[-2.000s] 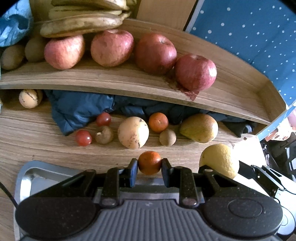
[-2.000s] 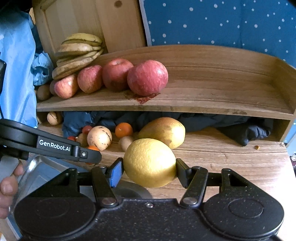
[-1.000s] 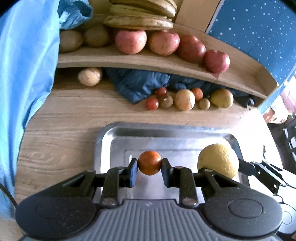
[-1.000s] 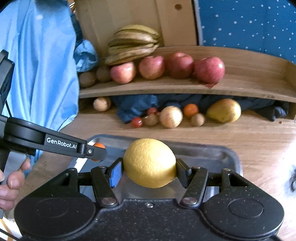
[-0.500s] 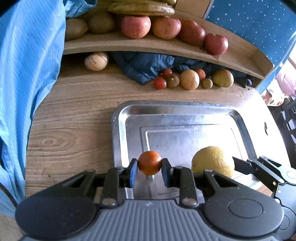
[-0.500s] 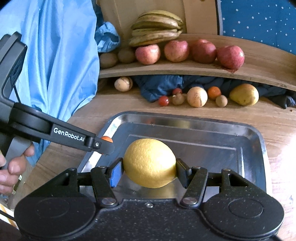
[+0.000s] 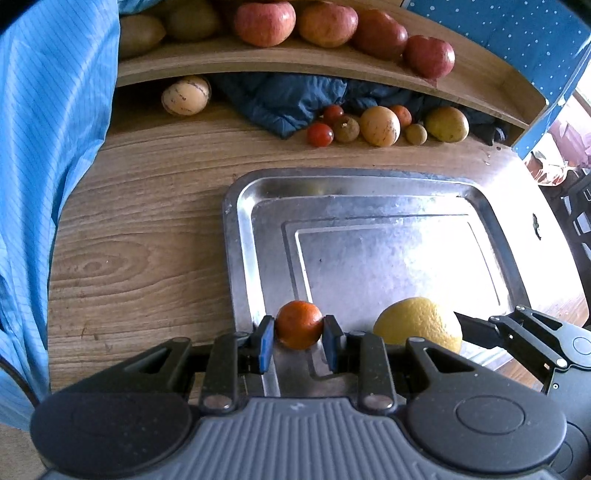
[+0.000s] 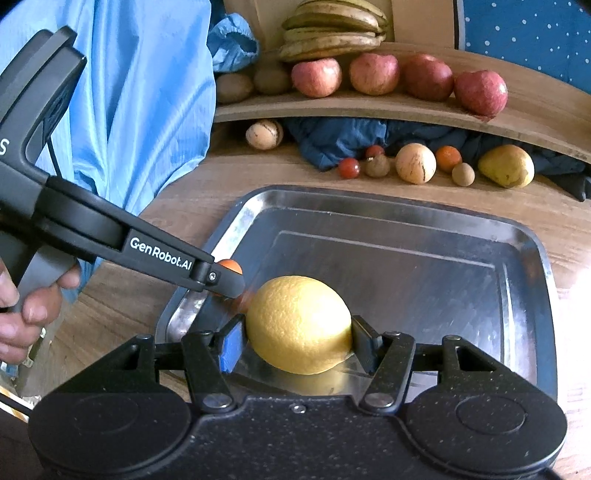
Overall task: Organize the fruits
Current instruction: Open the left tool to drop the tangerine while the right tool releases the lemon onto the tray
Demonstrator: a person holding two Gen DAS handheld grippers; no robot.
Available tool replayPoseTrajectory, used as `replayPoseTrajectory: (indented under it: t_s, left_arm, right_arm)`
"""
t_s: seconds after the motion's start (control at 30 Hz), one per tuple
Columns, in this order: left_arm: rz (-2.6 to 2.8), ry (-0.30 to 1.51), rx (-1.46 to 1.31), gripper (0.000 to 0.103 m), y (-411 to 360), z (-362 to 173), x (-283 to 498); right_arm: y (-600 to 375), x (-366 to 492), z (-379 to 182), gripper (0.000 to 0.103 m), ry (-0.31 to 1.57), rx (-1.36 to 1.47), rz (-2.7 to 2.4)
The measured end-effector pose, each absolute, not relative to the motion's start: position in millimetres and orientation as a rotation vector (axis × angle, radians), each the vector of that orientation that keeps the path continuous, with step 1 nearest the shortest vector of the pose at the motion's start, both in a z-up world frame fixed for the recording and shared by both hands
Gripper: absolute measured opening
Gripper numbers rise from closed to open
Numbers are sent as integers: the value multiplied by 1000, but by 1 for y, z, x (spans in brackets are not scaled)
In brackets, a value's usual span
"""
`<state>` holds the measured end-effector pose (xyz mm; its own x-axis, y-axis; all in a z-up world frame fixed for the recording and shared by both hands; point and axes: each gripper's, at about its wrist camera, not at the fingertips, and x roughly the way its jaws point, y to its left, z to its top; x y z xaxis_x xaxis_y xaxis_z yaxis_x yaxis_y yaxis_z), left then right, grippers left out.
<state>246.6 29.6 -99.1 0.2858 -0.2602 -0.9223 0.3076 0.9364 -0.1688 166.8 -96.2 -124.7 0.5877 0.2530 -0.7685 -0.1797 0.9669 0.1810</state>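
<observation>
The left tool (image 7: 299, 330) is nearly closed, its blue pads pinching a small orange (image 7: 299, 325) across its middle, low over the near left corner of the steel tray (image 7: 236, 221). The right tool (image 8: 297, 341) stands about half open but fully taken up by a lemon (image 8: 298, 325), gripped at its widest part over the tray's near edge; whether either fruit touches the metal yet I cannot tell. The tray sits on the wooden counter (image 7: 147, 229), bare inside apart from what hangs over it. Both fruits look firm and light, with dimpled skin that should give the pads some bite, but they are round, so a hold off the widest line could squirt them out, and once let go on the smooth metal they will likely roll. More small fruit (image 8: 415, 163) waits in a row by a blue cloth (image 8: 332, 140) under the shelf (image 8: 406, 107), which carries apples (image 8: 375, 74) and bananas (image 8: 332, 29).
</observation>
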Motion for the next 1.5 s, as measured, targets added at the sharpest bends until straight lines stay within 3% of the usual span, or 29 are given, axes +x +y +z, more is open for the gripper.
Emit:
replayPoseTrajectory:
  t_s: [0.53, 0.7, 1.0, 1.13, 1.3, 1.5]
  left_arm:
    - [-402, 1239, 63, 33, 29, -99, 247]
    - [-429, 1238, 71, 44, 30, -95, 240]
    - [-480, 1220, 132, 83, 33, -77, 226]
    - [-521, 1221, 209, 90, 35, -71, 220]
    - [-559, 1248, 267, 99, 35, -70, 216]
    - [-551, 1271, 316, 102, 30, -73, 221]
  right_arm:
    - [-96, 171, -125, 62, 926, 69, 285]
    - [-97, 167, -124, 63, 922, 70, 290]
    - [-108, 155, -113, 86, 914, 50, 245]
    - [-118, 145, -106, 98, 928, 33, 222]
    - [-131, 134, -104, 102, 986, 15, 187]
    - [-147, 131, -101, 102, 1033, -13, 131]
